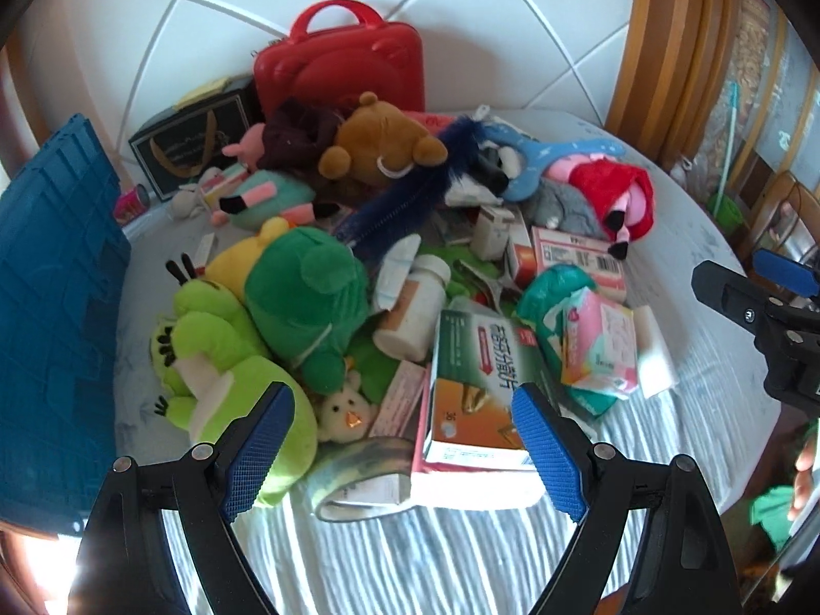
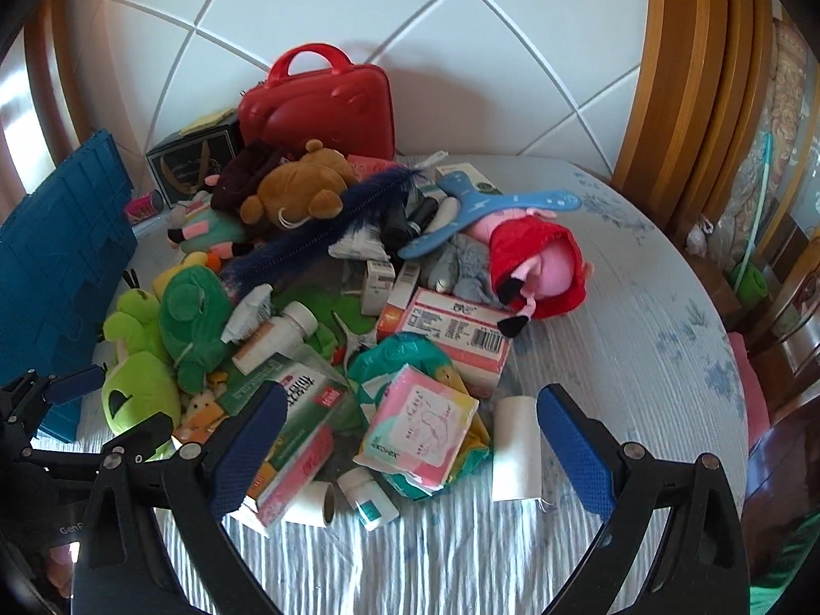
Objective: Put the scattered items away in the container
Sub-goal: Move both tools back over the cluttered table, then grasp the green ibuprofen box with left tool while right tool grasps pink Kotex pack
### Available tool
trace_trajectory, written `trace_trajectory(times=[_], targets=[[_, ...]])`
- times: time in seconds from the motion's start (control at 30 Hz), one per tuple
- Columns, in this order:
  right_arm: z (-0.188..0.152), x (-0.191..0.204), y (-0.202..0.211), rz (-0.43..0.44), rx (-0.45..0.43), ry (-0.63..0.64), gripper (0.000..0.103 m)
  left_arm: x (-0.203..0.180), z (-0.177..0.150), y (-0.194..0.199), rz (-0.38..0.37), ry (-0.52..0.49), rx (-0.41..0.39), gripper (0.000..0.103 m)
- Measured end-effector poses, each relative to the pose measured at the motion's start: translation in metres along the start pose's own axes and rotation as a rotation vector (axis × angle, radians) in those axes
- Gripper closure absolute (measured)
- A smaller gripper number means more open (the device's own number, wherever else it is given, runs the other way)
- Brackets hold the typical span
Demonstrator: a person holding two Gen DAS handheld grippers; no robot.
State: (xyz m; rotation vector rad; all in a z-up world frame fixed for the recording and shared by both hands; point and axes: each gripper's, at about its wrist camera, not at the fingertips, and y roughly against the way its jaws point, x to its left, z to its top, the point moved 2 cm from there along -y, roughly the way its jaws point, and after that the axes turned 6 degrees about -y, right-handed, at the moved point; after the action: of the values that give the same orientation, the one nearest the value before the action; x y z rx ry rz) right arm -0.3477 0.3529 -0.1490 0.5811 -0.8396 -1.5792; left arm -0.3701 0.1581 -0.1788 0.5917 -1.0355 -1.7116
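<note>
A pile of plush toys, medicine boxes and packets lies on a round table with a striped cloth [image 1: 410, 553]. A blue crate [image 1: 51, 318] stands at the left; it also shows in the right wrist view [image 2: 56, 266]. My left gripper [image 1: 405, 441] is open and empty, over a green-and-orange medicine box [image 1: 476, 389] and a tape roll [image 1: 359, 476], beside a green frog plush [image 1: 230, 359]. My right gripper [image 2: 410, 451] is open and empty above a pink pad packet [image 2: 420, 425] and a white roll [image 2: 515, 456]. It also shows in the left wrist view [image 1: 758, 302].
A red case [image 1: 343, 66] and a black box [image 1: 195, 143] stand at the back by the tiled wall. A brown bear plush [image 1: 379, 143], a blue feather [image 1: 410, 195] and a red-hooded pink plush [image 2: 538, 266] lie in the pile. Wooden chairs [image 2: 687, 102] stand at the right.
</note>
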Motion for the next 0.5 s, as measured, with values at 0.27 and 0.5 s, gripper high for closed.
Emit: trace_trajectory(times=[0.27,0.5], targets=[[-0.026,-0.02,-0.049,-0.021,0.128,-0.063,0.004,-0.013,-0.003,-0.048,-0.051,-0.036,0.097,0.015],[-0.02,-0.023,-0.068,-0.032,0.173,-0.111,0.004,-0.028,0.015,-0.068,-0.066,-0.108,0.141,0.015]])
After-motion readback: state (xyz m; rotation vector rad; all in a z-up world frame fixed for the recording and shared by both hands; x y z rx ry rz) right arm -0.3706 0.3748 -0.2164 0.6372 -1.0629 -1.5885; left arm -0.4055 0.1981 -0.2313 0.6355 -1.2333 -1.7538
